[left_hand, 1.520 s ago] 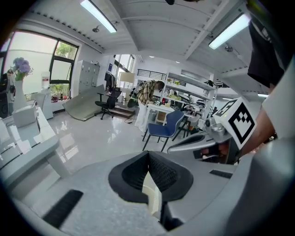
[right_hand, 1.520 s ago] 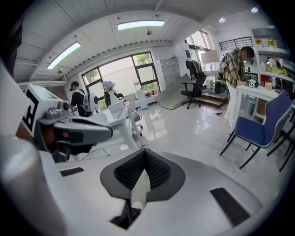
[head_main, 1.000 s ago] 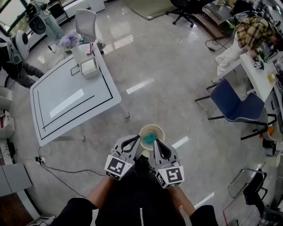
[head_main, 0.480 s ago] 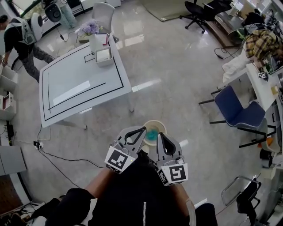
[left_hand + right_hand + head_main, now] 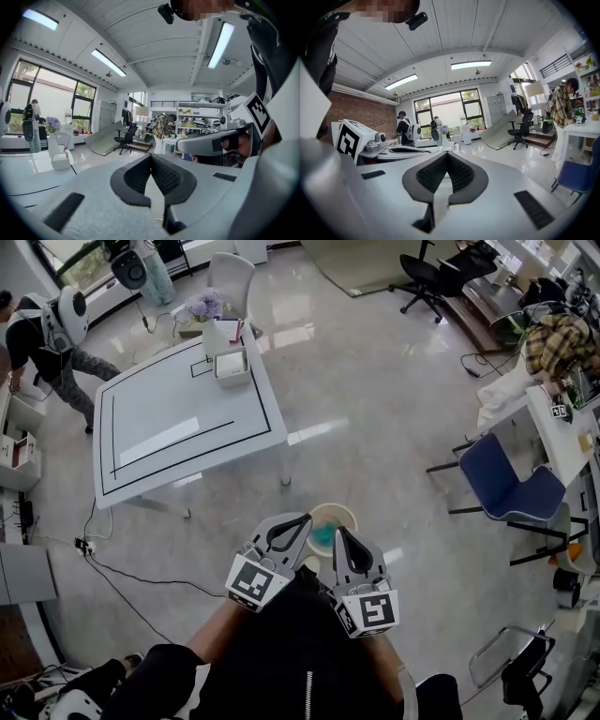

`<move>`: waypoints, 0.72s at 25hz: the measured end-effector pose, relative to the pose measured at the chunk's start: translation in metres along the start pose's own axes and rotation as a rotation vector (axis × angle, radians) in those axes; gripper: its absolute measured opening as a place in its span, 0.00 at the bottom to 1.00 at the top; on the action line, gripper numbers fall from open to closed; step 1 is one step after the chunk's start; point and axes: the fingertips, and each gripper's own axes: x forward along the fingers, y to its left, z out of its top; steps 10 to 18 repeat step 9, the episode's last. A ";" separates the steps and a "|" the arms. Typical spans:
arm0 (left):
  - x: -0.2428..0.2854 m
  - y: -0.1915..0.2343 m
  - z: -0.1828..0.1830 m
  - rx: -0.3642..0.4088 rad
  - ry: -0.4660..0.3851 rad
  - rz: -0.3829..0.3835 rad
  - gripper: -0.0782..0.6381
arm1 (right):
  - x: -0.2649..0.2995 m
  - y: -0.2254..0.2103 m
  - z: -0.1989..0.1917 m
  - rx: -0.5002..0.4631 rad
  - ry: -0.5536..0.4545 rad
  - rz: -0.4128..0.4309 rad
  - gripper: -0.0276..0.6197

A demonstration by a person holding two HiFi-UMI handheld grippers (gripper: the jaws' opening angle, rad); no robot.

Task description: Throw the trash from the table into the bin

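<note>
Head view: the left hand-held gripper (image 5: pixel 302 520) and the right hand-held gripper (image 5: pixel 338 532) sit side by side close to the person's body. Their tips aim toward 12 o'clock at the bin (image 5: pixel 334 506), which stands on the floor just beyond them with something blue-green inside (probably the trash, already in). The worktop (image 5: pixel 178 442) lies at about 10 o'clock, well apart. It bears only a white box (image 5: pixel 232 365) and a vase of flowers (image 5: pixel 208 317) at its far corner, and no loose trash shows on it.

Left gripper view: the jaws are pressed together with nothing between them.

Right gripper view: the jaws likewise meet tip to tip, empty. Both seem to be carried idle because nothing is left to hold.
</note>
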 end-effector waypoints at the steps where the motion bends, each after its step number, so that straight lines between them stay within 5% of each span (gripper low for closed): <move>1: -0.001 0.002 0.000 -0.003 -0.001 0.005 0.12 | 0.003 0.002 0.000 0.000 0.003 0.006 0.05; 9: -0.021 0.051 0.005 -0.049 -0.019 0.070 0.12 | 0.048 0.035 0.009 -0.022 0.014 0.058 0.05; 18: -0.021 0.051 0.005 -0.049 -0.019 0.070 0.12 | 0.048 0.035 0.009 -0.022 0.014 0.058 0.05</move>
